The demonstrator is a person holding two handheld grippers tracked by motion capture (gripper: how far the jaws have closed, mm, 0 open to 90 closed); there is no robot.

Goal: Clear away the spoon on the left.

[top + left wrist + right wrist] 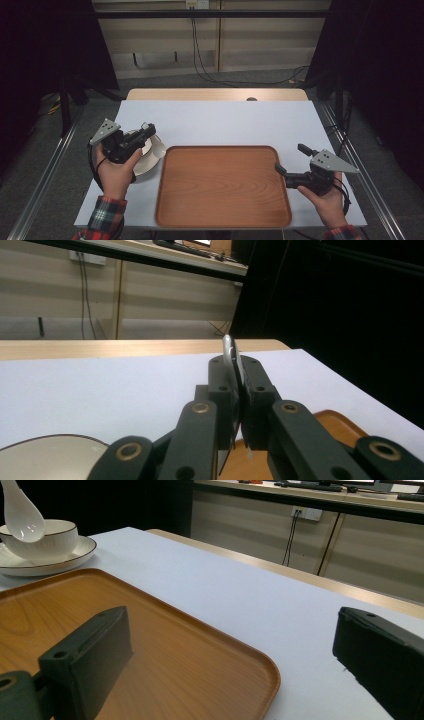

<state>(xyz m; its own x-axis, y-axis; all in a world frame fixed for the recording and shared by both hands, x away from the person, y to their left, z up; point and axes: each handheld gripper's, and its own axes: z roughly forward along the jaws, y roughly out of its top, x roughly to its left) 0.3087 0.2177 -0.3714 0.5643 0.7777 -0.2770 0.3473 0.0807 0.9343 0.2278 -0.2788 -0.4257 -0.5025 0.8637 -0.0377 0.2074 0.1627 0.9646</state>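
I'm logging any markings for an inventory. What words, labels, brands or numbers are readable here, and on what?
None can be read.
The spoon, bowl, plate, wooden tray and both grippers, left and right, bear no visible text.
The wall sockets are too small to tell.

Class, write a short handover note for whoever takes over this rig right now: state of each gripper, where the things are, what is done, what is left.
Left gripper: shut on the handle of a white spoon, held up above the bowl.
Right gripper: open, holding nothing, at the right edge of the wooden tray.
Things: the bowl stands on a plate on the table, left of the tray. Nothing lies on the tray.
Done: the spoon is gripped and lifted.
Left: probably to set the spoon, bowl and plate on the tray; none is there yet.
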